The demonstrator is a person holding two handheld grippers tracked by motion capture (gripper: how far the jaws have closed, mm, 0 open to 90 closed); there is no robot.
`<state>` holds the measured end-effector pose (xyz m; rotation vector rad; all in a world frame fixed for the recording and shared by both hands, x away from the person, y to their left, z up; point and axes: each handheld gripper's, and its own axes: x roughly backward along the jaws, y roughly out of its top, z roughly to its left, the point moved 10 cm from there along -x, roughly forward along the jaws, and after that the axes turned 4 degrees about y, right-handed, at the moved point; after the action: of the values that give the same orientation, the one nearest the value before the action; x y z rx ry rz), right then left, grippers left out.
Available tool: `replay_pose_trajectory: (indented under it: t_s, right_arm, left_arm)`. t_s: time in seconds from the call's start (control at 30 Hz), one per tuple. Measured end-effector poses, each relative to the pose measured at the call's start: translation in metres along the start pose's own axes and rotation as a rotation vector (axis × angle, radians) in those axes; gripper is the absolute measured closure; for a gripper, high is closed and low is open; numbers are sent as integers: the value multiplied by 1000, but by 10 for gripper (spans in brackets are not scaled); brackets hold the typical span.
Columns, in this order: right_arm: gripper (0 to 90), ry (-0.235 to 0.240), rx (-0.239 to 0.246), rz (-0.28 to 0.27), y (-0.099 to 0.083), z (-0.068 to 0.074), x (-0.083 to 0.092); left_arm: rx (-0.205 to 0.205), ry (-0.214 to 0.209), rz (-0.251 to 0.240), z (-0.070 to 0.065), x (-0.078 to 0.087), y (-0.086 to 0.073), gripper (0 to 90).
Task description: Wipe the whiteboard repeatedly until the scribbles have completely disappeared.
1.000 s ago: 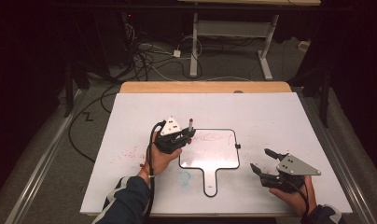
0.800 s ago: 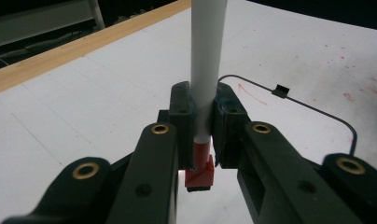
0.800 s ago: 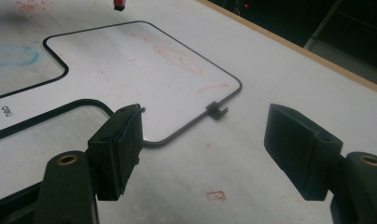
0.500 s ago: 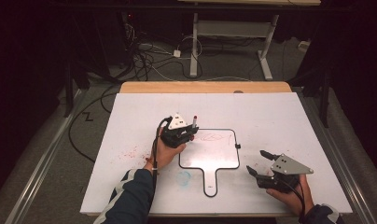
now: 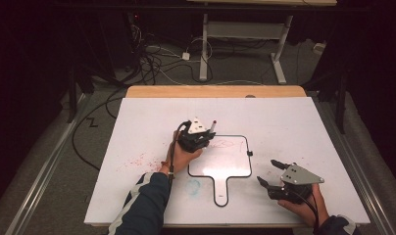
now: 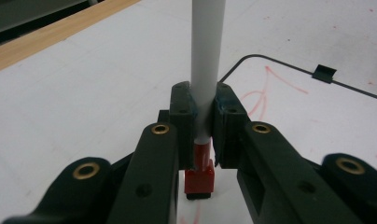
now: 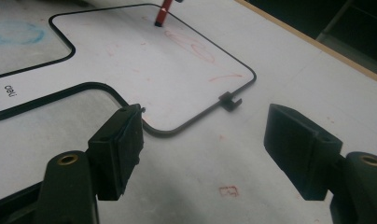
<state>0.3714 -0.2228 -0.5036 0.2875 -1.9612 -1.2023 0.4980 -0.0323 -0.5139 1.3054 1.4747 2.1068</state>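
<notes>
Your left gripper clamps the red marker, tip on the small whiteboard; your right gripper hangs apart, near right.

High view looks down from above; both close gripper views share the small whiteboard.

One marker, one small whiteboard, two tools, one table.

A white-topped table with a wooden far edge stands on grey carpet in a dark room. Behind it, tangled black and white cables lie on the floor beside a white desk frame.
</notes>
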Motion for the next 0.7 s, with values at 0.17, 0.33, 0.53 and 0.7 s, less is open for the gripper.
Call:
replay_pose_trajectory:
  t_s: [0.17,0.33,0.53,0.7]
  right_arm:
    - [291,21,5,18,-4,3,-2]
    - [291,21,19,26,-5,4,-2]
    - [293,28,0,24,-4,3,-1]
    - [293,29,4,34,-5,3,-3]
  left_arm:
    - [-16,-29,1,-10,-5,5,784]
    - [53,8,-3,14,2,-4,784]
    - [127,0,-7,20,18,-15,785]
    - [91,-29,-25,-3,7,-5,785]
